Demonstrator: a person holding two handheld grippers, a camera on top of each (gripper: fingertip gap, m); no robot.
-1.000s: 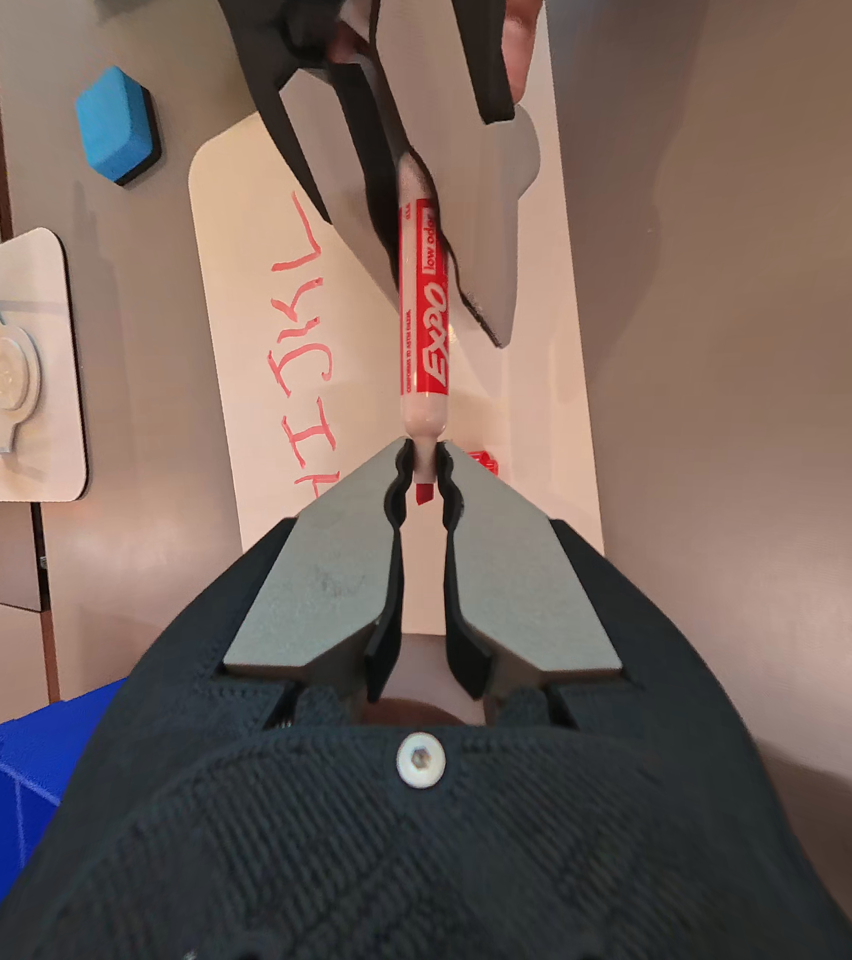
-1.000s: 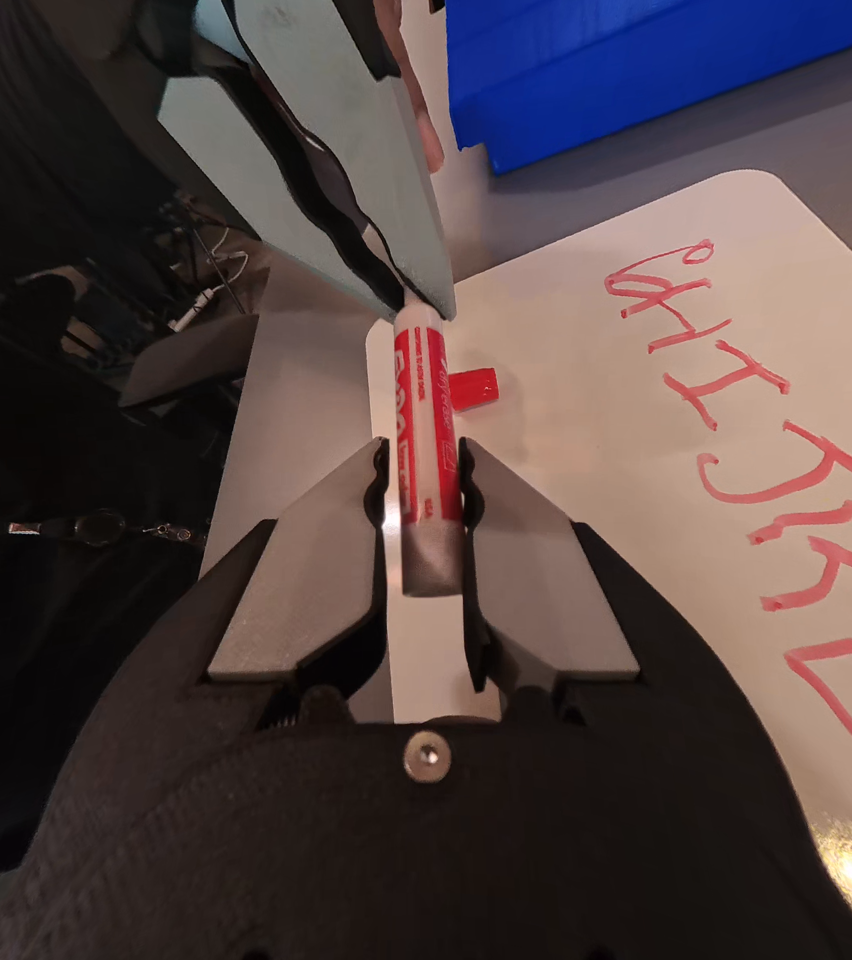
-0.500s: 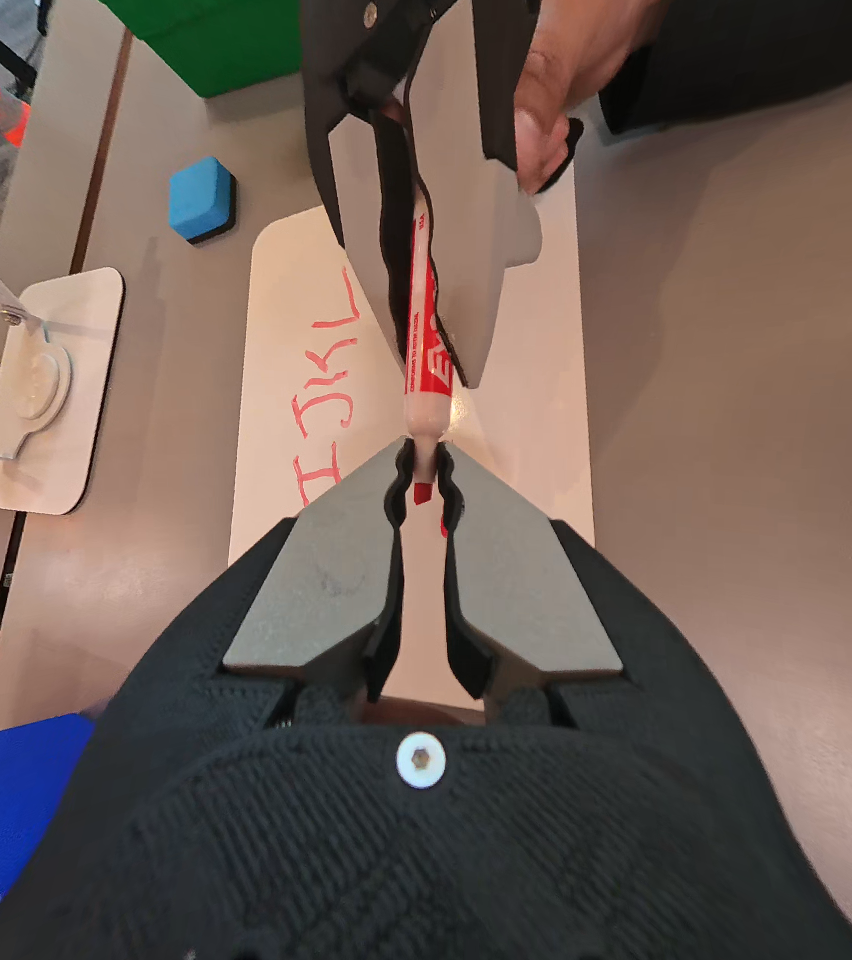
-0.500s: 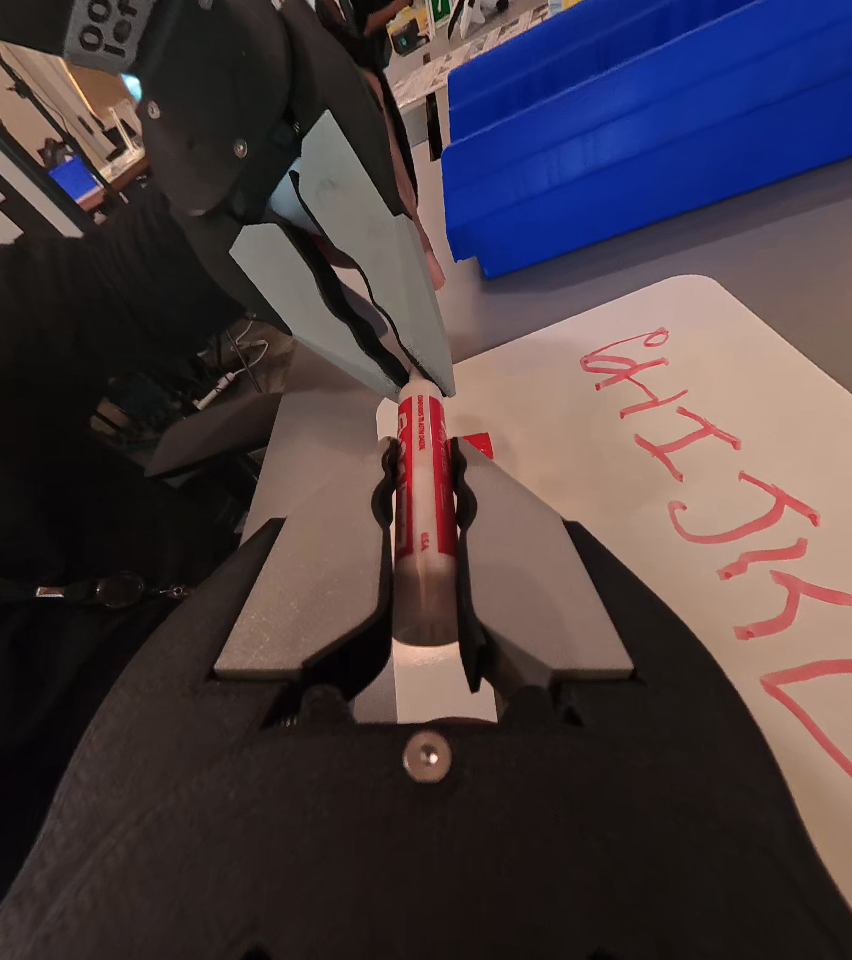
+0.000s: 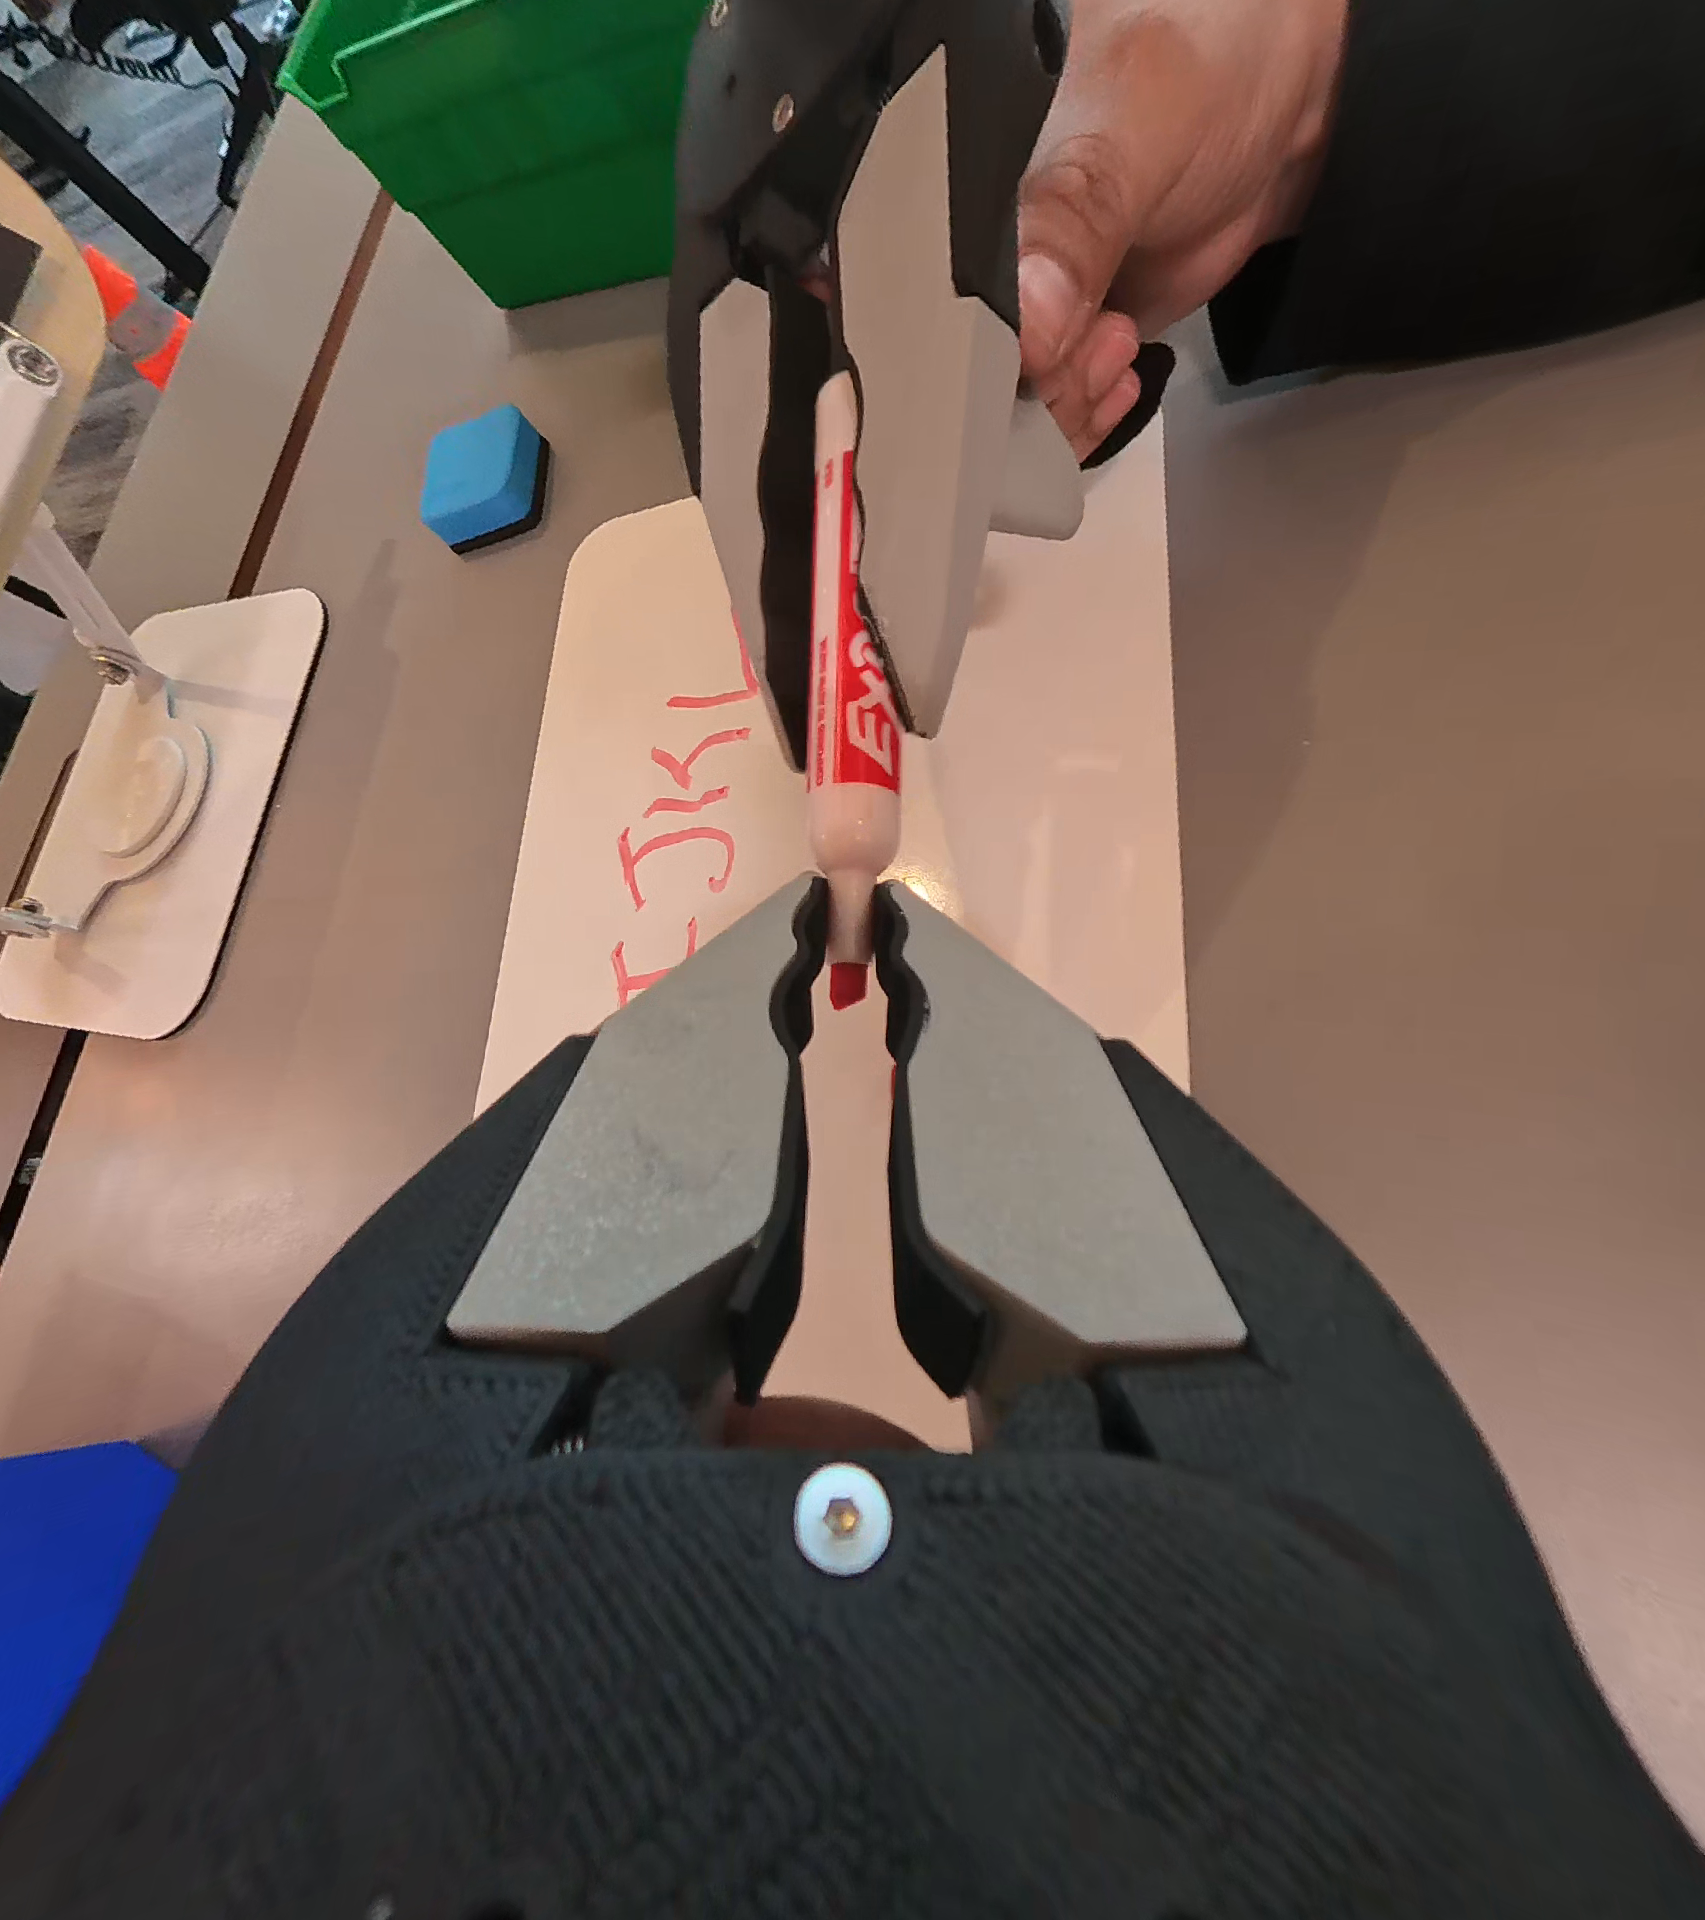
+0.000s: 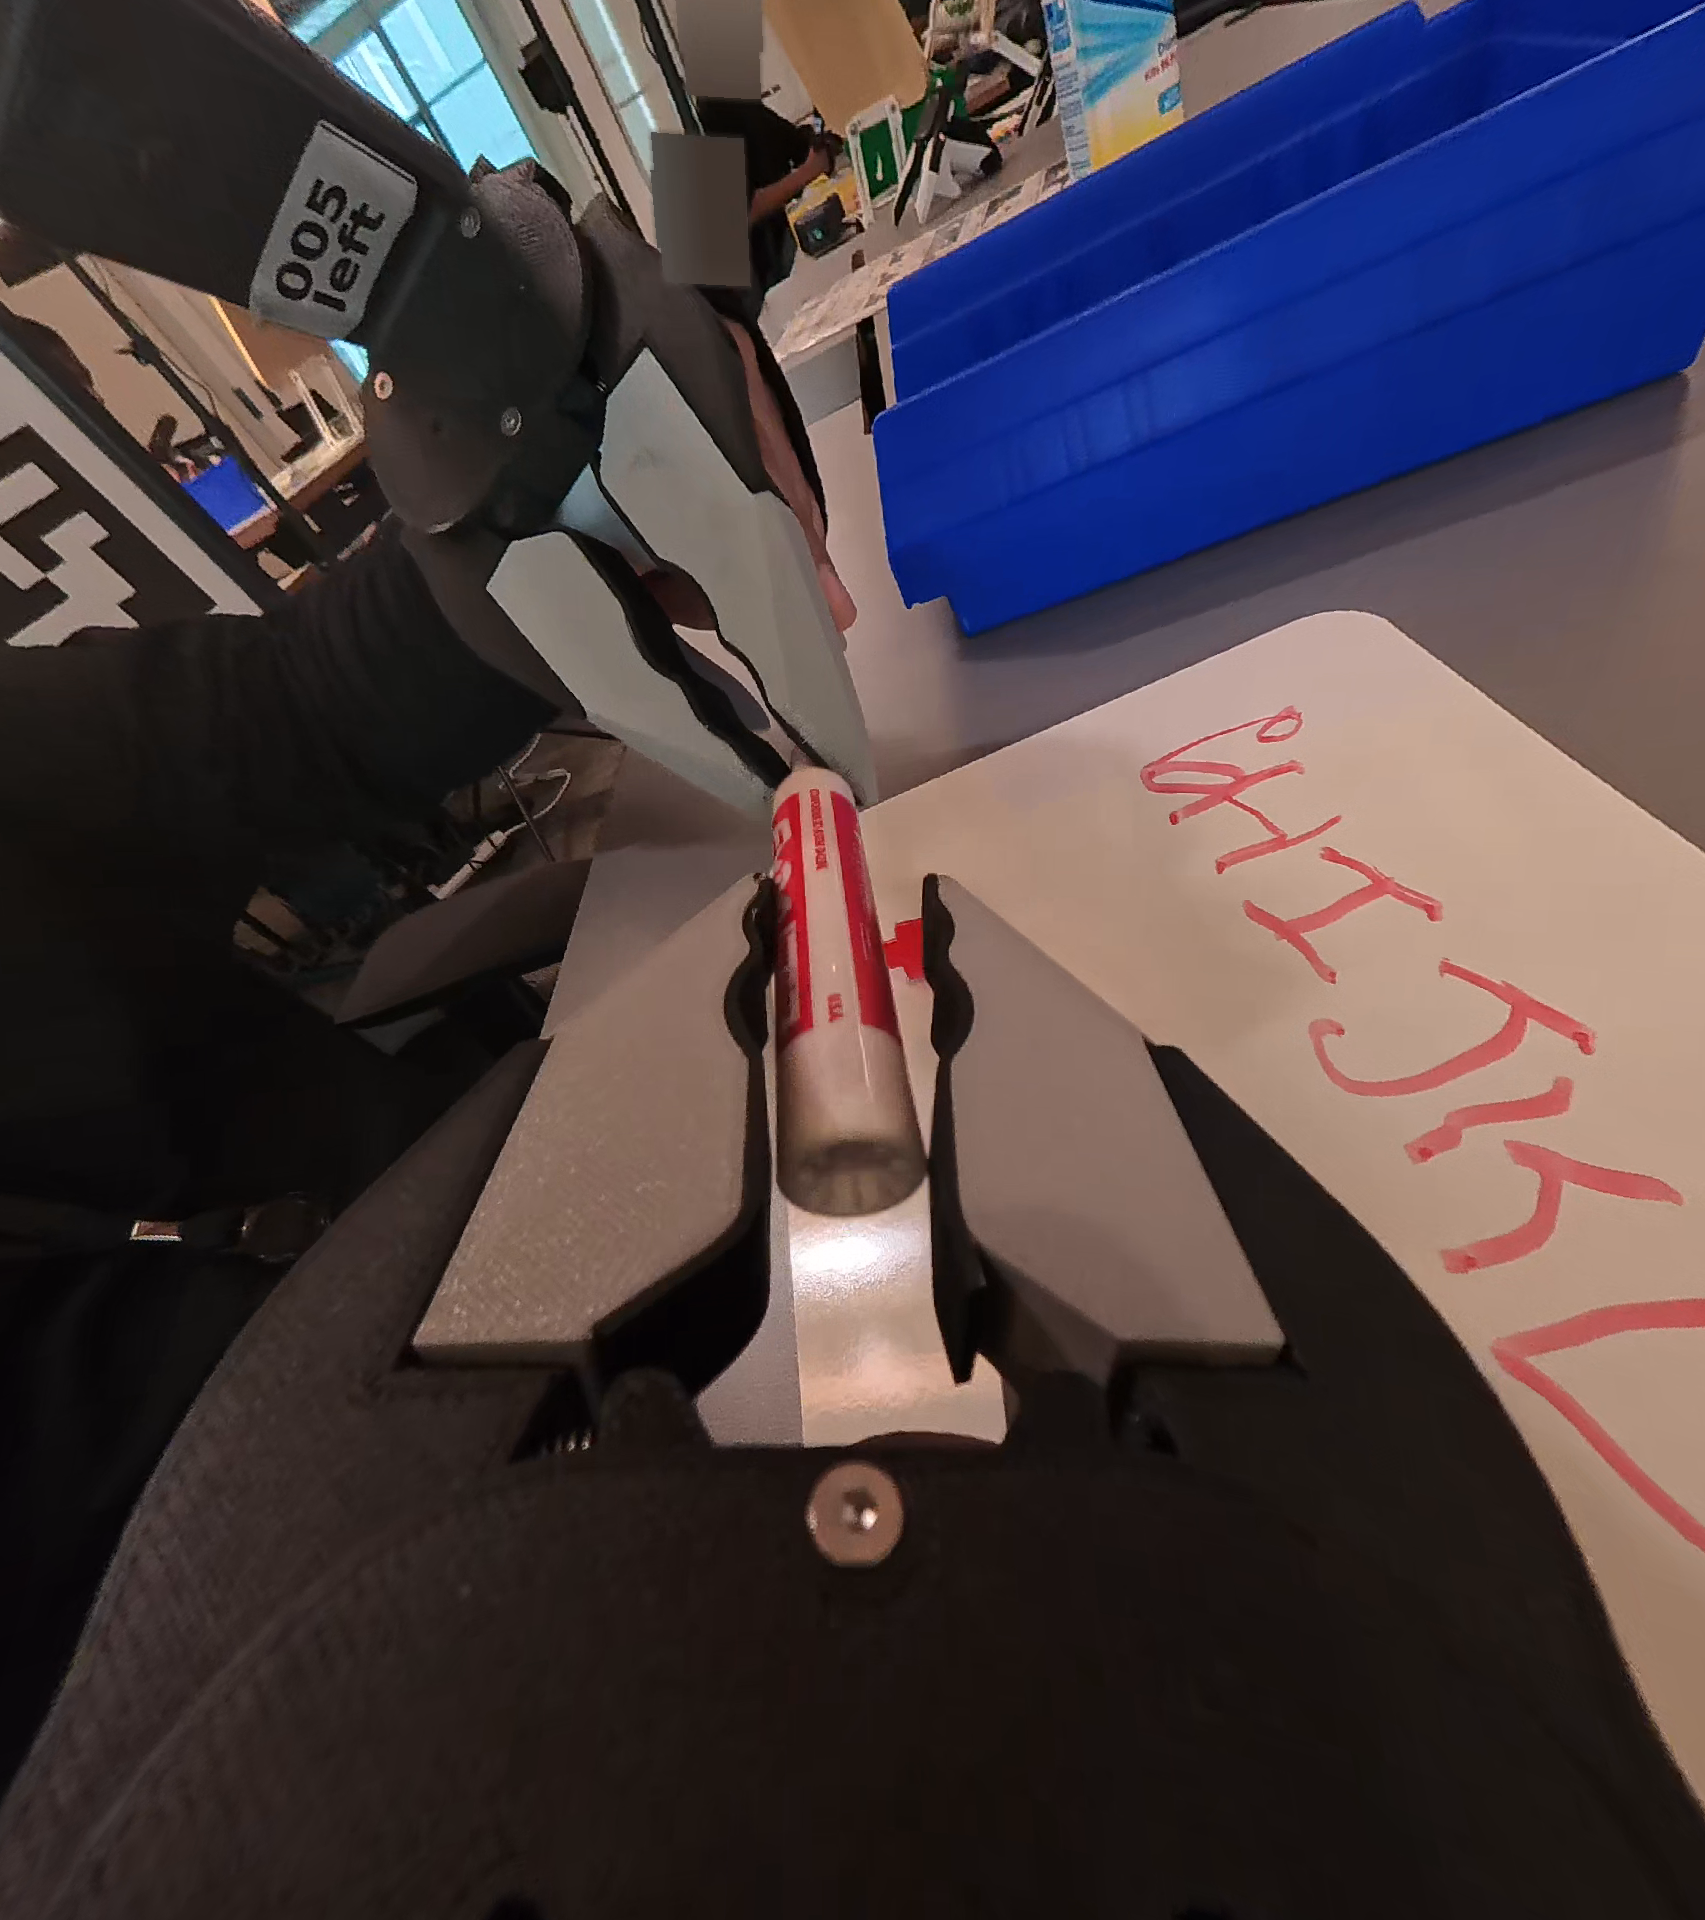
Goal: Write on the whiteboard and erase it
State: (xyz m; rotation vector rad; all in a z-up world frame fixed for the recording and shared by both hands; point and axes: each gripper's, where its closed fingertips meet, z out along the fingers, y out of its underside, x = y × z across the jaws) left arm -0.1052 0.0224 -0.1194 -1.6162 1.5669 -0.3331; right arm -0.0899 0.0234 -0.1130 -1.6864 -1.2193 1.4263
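A red-and-white marker [image 5: 853, 717] hangs uncapped between both grippers above the whiteboard [image 5: 1035, 831], which bears red letters [image 5: 692, 800]. My left gripper [image 5: 848, 914] is shut on the marker's neck, and the red nib shows between its fingers. My right gripper [image 6: 843, 904] stands around the marker barrel [image 6: 832, 997] with its jaws slightly apart; a small gap shows on the barrel's right side. The red cap [image 6: 902, 948] lies on the whiteboard [image 6: 1191, 1039] beneath. A blue eraser [image 5: 484, 473] sits on the table left of the board's far end.
A green bin [image 5: 515, 135] stands beyond the board. Blue bins [image 6: 1295, 364] stand past its other end. A white base plate with a clear stand [image 5: 162, 810] sits left of the board. A person's hand [image 5: 1139, 187] holds the right gripper. My two grippers' fingertips are within a few centimetres of each other. The blue eraser [image 5: 484, 473] is about 30 cm from both grippers' fingertips.
Both grippers have risen from the board with the marker between them. The right jaws have widened a little around the barrel. The left gripper stays shut on the neck.
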